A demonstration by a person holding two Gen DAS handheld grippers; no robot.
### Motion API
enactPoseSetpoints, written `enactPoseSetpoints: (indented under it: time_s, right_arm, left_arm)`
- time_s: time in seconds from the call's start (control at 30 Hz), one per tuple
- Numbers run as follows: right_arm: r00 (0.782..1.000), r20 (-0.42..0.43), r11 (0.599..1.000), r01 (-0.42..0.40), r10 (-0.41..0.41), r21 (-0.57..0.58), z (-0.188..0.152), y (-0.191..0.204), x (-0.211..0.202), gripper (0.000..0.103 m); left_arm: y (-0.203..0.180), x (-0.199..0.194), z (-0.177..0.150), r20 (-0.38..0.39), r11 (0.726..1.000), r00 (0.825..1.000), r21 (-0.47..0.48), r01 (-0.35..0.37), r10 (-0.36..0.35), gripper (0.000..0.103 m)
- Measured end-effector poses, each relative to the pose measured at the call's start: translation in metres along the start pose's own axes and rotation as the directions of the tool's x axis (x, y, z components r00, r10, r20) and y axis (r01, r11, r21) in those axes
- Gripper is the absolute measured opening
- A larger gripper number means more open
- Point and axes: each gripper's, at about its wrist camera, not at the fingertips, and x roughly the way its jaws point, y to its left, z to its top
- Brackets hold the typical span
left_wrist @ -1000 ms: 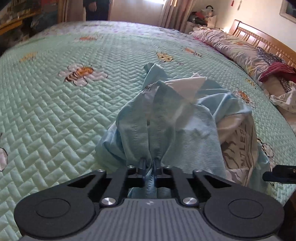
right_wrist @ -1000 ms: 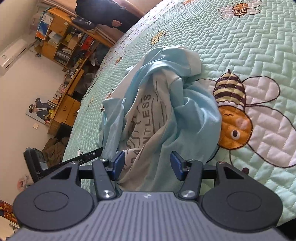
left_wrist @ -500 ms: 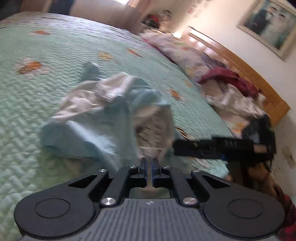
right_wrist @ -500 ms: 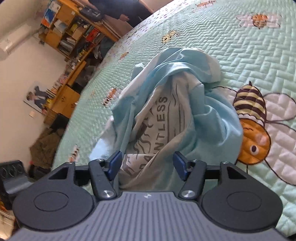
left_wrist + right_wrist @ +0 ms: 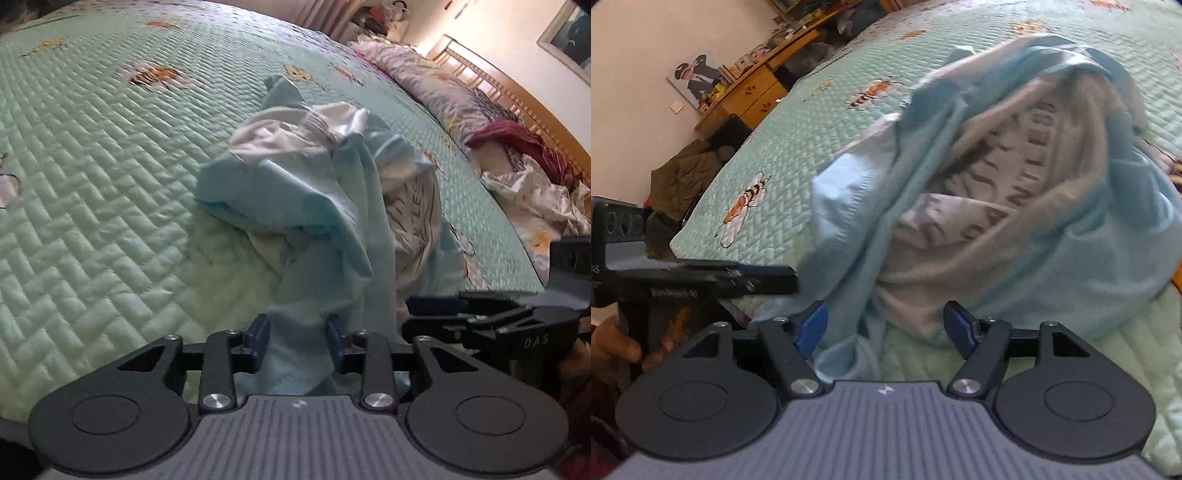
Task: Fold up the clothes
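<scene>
A wide bed fills the room, covered by a mint-green quilted bedspread [image 5: 92, 206] stitched with cartoon bees. A wooden desk [image 5: 750, 96] stands against the far left wall, with a poster [image 5: 692, 75] above it. On the left, the left gripper [image 5: 297, 334] points down toward the bed, its blue-padded jaws opening. A hanging strip of a light blue T-shirt [image 5: 314, 192] passes between the pads, and the cloth looks loose there, no longer pinched. The shirt itself lies in a crumpled heap near the middle of the bedspread, close to the near edge, with white cloth and grey printed lettering showing among the folds. Just to the right, the right gripper [image 5: 886, 326] sits low beside the heap, its jaws opening wide. The bottom edge of the shirt lies between its pads without being squeezed. At the far right, along the wooden headboard [image 5: 517, 107], lie floral pillows [image 5: 436, 88] and a dark red garment [image 5: 517, 144].
</scene>
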Motion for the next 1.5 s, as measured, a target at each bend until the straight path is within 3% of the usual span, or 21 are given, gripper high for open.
enactPoseSetpoints:
  time_s: [0.07,0.13,0.2,0.3,0.37,0.43,0.5,0.57,0.7,0.83,0.93,0.97,1.03,1.1,1.2,1.3,1.37,1.4,1.43,1.5]
  right_arm:
    - [1.000,0.016,0.999,-0.022,0.022,-0.024,0.002,0.007,-0.004,0.071]
    - [0.999,0.035,0.998,-0.041,0.042,-0.051,0.002,0.011,-0.009,0.071]
    - [0.998,0.037,0.997,-0.041,0.044,-0.072,0.003,0.014,-0.009,0.071]
    - [1.000,0.015,0.998,-0.016,0.017,-0.064,0.009,0.014,0.002,0.070]
    - [0.999,0.004,0.997,-0.035,0.036,-0.063,0.014,0.016,0.010,0.068]
    - [0.998,-0.010,0.996,-0.065,0.065,-0.058,0.020,0.017,0.020,0.055]
    - [0.996,-0.022,0.995,-0.090,0.089,-0.051,0.025,0.019,0.028,0.053]
    - [0.993,-0.028,0.993,-0.116,0.115,-0.023,0.029,0.018,0.031,0.052]
    - [0.970,-0.001,0.966,-0.243,0.244,0.088,0.035,0.008,0.032,0.052]
    - [0.972,-0.021,0.963,-0.227,0.232,0.142,0.036,0.001,0.039,0.052]
    - [0.980,-0.026,0.976,-0.193,0.197,0.104,0.034,0.009,0.042,0.051]
    - [0.982,-0.022,0.980,-0.183,0.186,0.080,0.033,0.013,0.042,0.047]
    - [0.990,-0.004,0.990,-0.140,0.140,0.013,0.030,0.019,0.038,0.007]
    - [0.995,0.038,0.995,-0.096,0.097,-0.028,0.026,0.021,0.031,0.007]
    - [0.984,0.151,0.995,-0.088,0.095,-0.056,0.022,0.022,0.006,0.006]
    - [0.947,0.312,0.997,-0.059,0.074,-0.055,0.024,0.017,-0.038,0.006]
    - [0.900,0.431,0.998,-0.063,0.065,-0.020,0.028,0.009,-0.078,0.006]
    - [0.864,0.499,0.997,-0.077,0.065,0.002,0.032,0.003,-0.103,0.006]
    - [0.815,0.576,0.995,-0.094,0.065,0.021,0.036,-0.002,-0.134,0.006]
    - [0.703,0.708,0.993,-0.113,0.066,0.019,0.040,-0.007,-0.194,0.006]
  left_arm:
    - [-0.004,0.001,0.000,0.005,1.000,1.000,0.012,-0.009,0.009,0.057]
    - [-0.009,0.005,-0.002,-0.002,1.000,1.000,0.027,-0.004,0.004,0.060]
    - [-0.018,0.011,-0.007,-0.025,0.998,1.000,0.062,0.003,-0.002,0.053]
    - [-0.028,0.014,-0.010,-0.029,0.994,0.999,0.113,-0.010,0.013,0.016]
    - [-0.028,0.010,-0.009,-0.013,0.995,1.000,0.100,-0.003,0.005,0.014]
    - [-0.027,0.004,-0.007,0.011,0.996,1.000,0.093,0.000,-0.001,0.012]
    - [-0.026,-0.002,-0.005,0.031,0.996,1.000,0.087,-0.007,0.004,0.005]
    - [-0.024,-0.006,-0.003,0.043,0.997,0.999,0.077,-0.005,0.001,0.005]
    - [-0.021,-0.009,-0.002,0.047,0.995,0.994,0.036,0.096,-0.098,0.007]
    - [-0.033,-0.005,-0.003,0.032,0.988,0.990,0.072,0.133,-0.135,0.007]
    - [-0.042,-0.003,-0.004,0.023,0.985,0.989,0.095,0.146,-0.148,0.009]
    - [-0.043,-0.003,-0.005,0.020,0.984,0.988,0.097,0.152,-0.155,0.009]
    - [-0.045,-0.004,-0.005,0.017,0.980,0.984,0.098,0.174,-0.176,0.010]
    - [-0.045,-0.007,-0.005,0.021,0.975,0.978,0.092,0.203,-0.205,0.014]
    - [-0.045,-0.015,-0.003,0.041,0.965,0.967,0.083,0.249,-0.253,0.016]
    - [-0.046,-0.028,0.000,0.077,0.961,0.960,0.086,0.264,-0.270,0.016]
    - [-0.047,-0.037,0.002,0.102,0.962,0.959,0.090,0.257,-0.265,0.016]
    - [-0.047,-0.040,0.003,0.111,0.965,0.961,0.092,0.245,-0.254,0.016]
    - [-0.047,-0.042,0.004,0.119,0.968,0.963,0.092,0.233,-0.243,0.017]
    - [-0.046,-0.045,0.004,0.127,0.972,0.965,0.090,0.217,-0.228,0.018]
